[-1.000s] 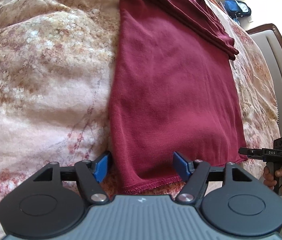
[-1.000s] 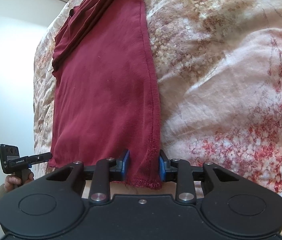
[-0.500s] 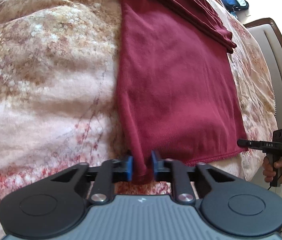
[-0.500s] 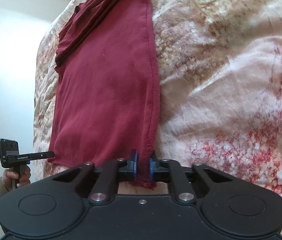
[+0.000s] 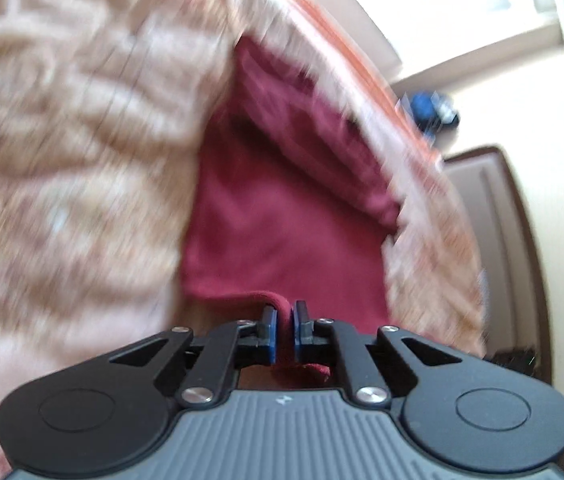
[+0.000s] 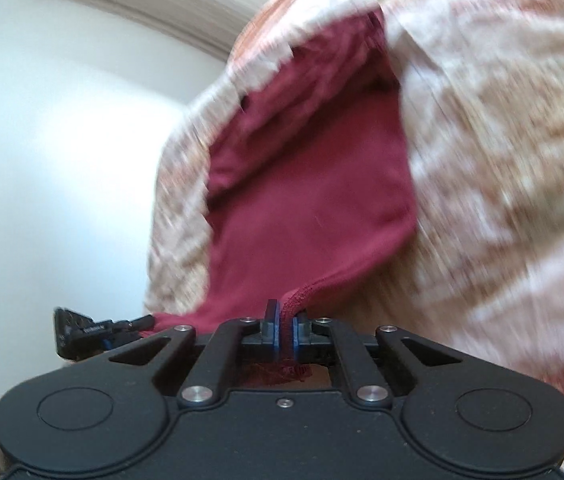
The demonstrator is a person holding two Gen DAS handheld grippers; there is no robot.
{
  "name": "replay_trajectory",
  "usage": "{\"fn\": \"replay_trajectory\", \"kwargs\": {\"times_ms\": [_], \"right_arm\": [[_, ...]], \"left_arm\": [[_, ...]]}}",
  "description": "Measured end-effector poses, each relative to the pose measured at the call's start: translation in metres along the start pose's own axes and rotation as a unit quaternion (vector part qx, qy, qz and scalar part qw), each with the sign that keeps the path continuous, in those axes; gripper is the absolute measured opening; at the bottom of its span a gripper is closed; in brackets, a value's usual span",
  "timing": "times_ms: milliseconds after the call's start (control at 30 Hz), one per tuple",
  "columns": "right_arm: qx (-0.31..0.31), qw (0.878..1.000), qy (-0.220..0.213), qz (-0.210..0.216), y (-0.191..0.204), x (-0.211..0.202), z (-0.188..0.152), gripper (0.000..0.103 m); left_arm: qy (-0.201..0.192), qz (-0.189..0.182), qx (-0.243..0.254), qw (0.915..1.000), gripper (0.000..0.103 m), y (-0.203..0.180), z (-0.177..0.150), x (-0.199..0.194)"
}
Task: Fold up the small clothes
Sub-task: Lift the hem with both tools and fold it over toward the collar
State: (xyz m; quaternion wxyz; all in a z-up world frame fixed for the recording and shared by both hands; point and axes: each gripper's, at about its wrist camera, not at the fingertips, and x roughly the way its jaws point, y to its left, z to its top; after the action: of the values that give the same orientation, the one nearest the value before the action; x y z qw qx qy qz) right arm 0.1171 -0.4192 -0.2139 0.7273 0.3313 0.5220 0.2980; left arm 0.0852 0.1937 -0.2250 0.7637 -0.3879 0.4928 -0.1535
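Left wrist view — gripper: the left gripper (image 5: 283, 322) has its blue pads nearly together, pinching a corner of the hem of the maroon garment (image 5: 282, 224); a scrap of the hem pokes out behind the pads.
Left wrist view — garment: it rises off the floral bedspread (image 5: 82, 152) at the held corner, while its far end lies bunched on the bed; the picture is motion-blurred.
Left wrist view — background: a padded headboard (image 5: 494, 216) at right, a blue object (image 5: 430, 112) beyond.
Right wrist view — gripper: the right gripper (image 6: 286, 326) is likewise clamped on the other hem corner, stitched edge between the pads.
Right wrist view — garment: the maroon cloth (image 6: 306, 208) sags between the two held corners; the left gripper (image 6: 102, 326) shows at the left edge.
Handling: thin knit, light and limp — it will droop and stretch, not hold a line.
Where to hold: the stitched hem corners look the firmest purchase, as taken here; keeping the hem taut between them should stop the fold skewing.
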Motion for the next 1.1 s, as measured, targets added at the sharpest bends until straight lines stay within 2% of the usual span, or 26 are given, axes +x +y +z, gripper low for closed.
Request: {"fn": "replay_trajectory", "kwargs": {"times_ms": [167,367,567,733,867,1000,1100], "right_arm": [[-0.004,0.998,-0.048,0.038,0.014,0.0,0.044,0.006],[0.018,0.993,-0.098,0.059,0.013,0.011,0.1,0.006],[0.056,0.989,-0.129,0.054,-0.002,0.046,0.153,0.006],[0.071,0.989,-0.126,0.033,-0.012,0.085,0.197,0.006],[0.075,0.988,-0.128,0.033,-0.014,0.104,0.228,0.006],[0.072,0.989,-0.125,0.03,-0.015,0.115,0.249,0.006],[0.068,0.991,-0.114,0.014,-0.02,0.126,0.256,0.006]], "left_arm": [[-0.051,-0.039,-0.005,0.9979,0.007,-0.031,0.05,0.02],[-0.096,-0.059,-0.037,0.9929,0.007,-0.029,0.109,0.044],[-0.113,-0.045,-0.085,0.989,0.007,-0.015,0.164,0.089],[-0.123,-0.022,-0.1,0.9871,0.007,-0.01,0.204,0.123],[-0.143,-0.028,-0.116,0.9825,0.007,-0.007,0.227,0.133],[-0.131,-0.012,-0.106,0.9856,0.007,-0.01,0.239,0.142],[-0.098,0.038,-0.059,0.9927,0.012,-0.017,0.239,0.153]]}}
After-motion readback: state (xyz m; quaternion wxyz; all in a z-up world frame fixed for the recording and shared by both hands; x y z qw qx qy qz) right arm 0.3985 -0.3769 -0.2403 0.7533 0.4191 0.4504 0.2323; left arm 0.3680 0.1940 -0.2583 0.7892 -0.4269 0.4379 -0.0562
